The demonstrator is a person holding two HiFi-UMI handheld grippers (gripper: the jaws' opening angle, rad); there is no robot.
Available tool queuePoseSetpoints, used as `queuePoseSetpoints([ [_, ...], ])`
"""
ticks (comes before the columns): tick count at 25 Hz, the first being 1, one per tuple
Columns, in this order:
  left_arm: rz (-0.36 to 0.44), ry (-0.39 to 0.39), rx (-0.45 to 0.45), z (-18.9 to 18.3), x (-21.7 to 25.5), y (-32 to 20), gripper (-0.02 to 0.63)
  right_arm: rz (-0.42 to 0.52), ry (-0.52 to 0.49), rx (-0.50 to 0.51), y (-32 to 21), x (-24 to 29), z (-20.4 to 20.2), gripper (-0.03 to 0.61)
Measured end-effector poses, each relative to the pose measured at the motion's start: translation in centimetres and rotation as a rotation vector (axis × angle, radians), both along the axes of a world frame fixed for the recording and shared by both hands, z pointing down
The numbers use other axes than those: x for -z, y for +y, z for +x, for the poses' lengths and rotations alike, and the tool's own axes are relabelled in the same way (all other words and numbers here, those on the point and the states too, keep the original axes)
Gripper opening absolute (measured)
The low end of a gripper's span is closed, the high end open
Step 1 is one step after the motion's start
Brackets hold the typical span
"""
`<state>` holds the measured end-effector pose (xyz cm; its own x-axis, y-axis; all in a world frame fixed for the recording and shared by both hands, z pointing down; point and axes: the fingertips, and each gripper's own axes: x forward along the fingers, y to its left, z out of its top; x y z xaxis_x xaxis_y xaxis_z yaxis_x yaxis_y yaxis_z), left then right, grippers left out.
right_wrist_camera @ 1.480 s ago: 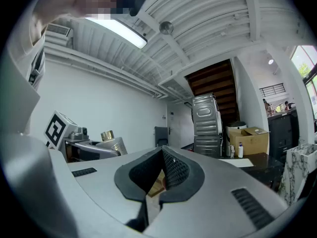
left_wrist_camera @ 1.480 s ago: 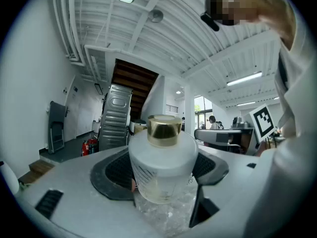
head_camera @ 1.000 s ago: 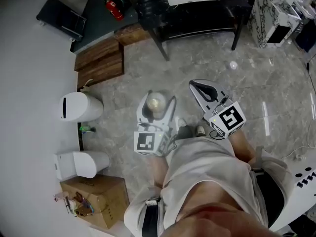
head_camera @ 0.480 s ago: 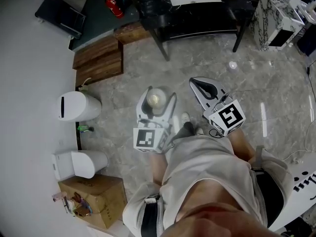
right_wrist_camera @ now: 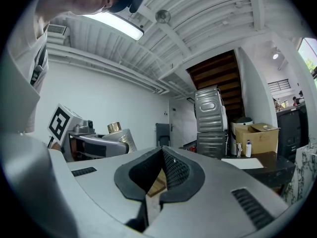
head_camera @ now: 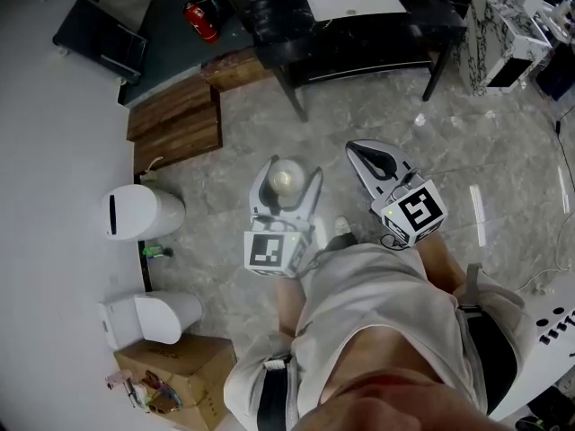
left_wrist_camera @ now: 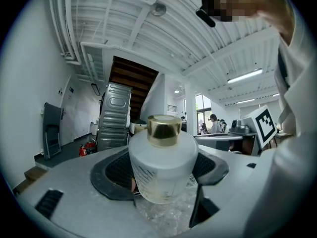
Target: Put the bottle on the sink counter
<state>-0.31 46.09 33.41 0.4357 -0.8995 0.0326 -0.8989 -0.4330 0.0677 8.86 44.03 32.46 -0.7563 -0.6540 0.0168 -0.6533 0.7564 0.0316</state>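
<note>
A frosted white bottle (left_wrist_camera: 162, 165) with a gold cap stands upright between the jaws of my left gripper (left_wrist_camera: 161, 175), which is shut on it. From the head view the bottle (head_camera: 284, 181) shows as a round pale top inside the left gripper (head_camera: 284, 189), held over the marble floor in front of the person. My right gripper (head_camera: 375, 162) hovers just to the right, its jaws shut and empty. In the right gripper view, the right gripper (right_wrist_camera: 161, 172) has its pads together, and the bottle (right_wrist_camera: 120, 138) appears at the left.
A dark table (head_camera: 359, 25) with a white sheet stands ahead. Wooden steps (head_camera: 175, 124) lie at the left. A white bin (head_camera: 139, 214) and a second white unit (head_camera: 153, 320) stand by the left wall, with a cardboard box (head_camera: 180, 393) below. A marble block (head_camera: 499, 30) is at the far right.
The person has stepped forward a little: the bins, box and steps have slid down and left in the head view. Both grippers keep their pose, the bottle still held.
</note>
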Motion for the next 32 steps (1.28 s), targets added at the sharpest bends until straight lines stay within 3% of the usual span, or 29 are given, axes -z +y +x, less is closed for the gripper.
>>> queuePoseSetpoints([
  [16, -0.011, -0.010, -0.094, -3.3, -1.4, -6.7, 0.331, -0.047, 0.019, -0.115, -5.8, -1.8, -2.7, -0.003],
  [32, -0.033, -0.003, -0.052, -5.0, -2.2, -13.1, 0.331, -0.059, 0.016, -0.065, -12.8, -2.5, -4.8, -0.003],
])
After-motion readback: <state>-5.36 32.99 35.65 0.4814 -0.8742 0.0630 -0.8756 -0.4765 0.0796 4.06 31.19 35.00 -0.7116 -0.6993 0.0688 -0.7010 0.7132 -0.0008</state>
